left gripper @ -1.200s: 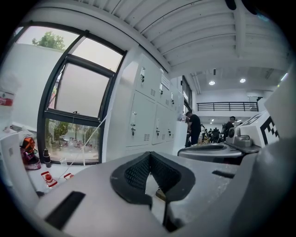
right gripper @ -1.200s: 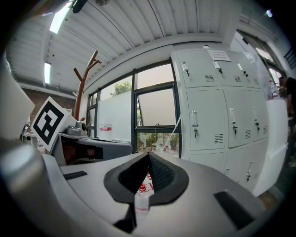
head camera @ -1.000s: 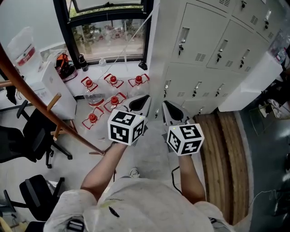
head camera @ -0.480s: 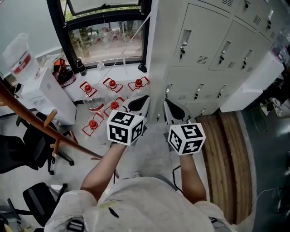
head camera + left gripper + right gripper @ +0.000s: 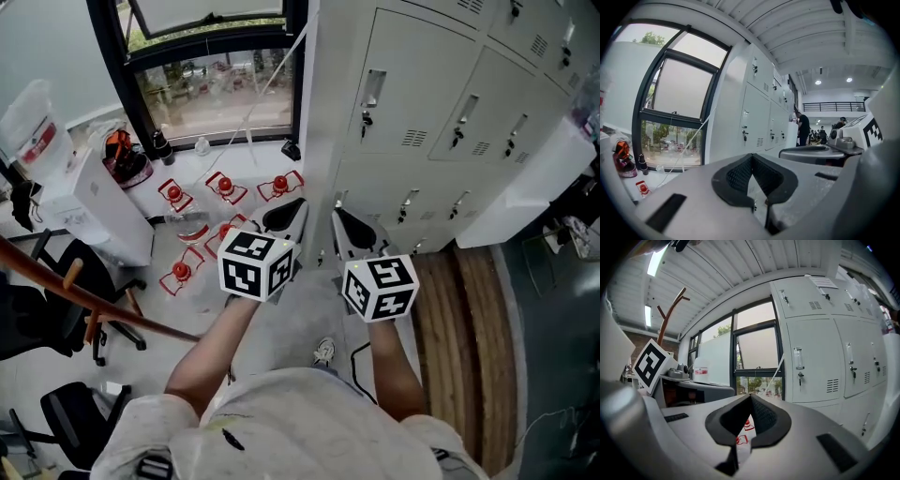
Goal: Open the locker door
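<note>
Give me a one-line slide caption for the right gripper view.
Right gripper, jaws shut and empty, faces a closed locker door beside the window.

1. My head camera sits high on the person's head and looks steeply down. From there I see the left gripper [image 5: 284,217] and the right gripper [image 5: 352,230] close below, the floor [image 5: 295,319], and the lockers [image 5: 422,103] ahead.
2. My left gripper camera rides on the left gripper, right behind its jaws. It looks forward and a bit up, at the locker fronts and the window [image 5: 216,84].
3. My right gripper camera rides the same way on the right gripper. It faces the window and lockers too.
4. All three views share the lockers and window. Each gripper camera catches the other gripper at its edge.
</note>
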The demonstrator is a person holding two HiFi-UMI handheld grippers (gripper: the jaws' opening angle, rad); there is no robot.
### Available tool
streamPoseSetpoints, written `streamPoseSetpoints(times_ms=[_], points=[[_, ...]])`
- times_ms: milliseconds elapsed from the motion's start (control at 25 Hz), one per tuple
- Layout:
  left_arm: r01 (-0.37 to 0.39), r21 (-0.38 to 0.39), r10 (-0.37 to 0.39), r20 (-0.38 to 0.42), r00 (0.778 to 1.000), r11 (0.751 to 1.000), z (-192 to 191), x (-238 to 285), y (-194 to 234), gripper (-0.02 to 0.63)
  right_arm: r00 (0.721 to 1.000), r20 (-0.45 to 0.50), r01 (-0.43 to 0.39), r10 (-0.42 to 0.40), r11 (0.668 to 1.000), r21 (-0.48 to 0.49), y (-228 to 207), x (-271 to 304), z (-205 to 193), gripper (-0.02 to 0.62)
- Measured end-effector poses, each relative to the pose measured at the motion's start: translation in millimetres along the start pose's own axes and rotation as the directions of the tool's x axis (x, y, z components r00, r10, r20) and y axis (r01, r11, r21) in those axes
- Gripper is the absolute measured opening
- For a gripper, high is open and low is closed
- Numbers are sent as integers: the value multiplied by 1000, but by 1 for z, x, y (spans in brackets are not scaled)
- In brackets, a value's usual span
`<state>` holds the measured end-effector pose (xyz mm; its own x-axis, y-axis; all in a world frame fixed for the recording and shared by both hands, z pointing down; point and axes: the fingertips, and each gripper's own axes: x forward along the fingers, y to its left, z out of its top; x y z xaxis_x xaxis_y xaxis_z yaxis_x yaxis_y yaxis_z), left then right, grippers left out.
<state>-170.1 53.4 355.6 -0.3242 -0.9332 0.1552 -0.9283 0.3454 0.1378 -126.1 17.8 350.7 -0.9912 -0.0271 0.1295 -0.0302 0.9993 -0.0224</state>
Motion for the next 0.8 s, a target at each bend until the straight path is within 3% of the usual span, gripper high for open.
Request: streamPoseSetpoints(times_ms=[480, 800], points=[[-50, 10, 50, -12, 999, 999, 22, 107, -5, 6, 997, 27, -68, 67, 997, 21, -104, 45, 15, 3], [-104, 22, 104, -14, 994, 994, 31, 149, -11, 6, 991, 45, -130, 129, 991, 18, -146, 56, 24, 3]])
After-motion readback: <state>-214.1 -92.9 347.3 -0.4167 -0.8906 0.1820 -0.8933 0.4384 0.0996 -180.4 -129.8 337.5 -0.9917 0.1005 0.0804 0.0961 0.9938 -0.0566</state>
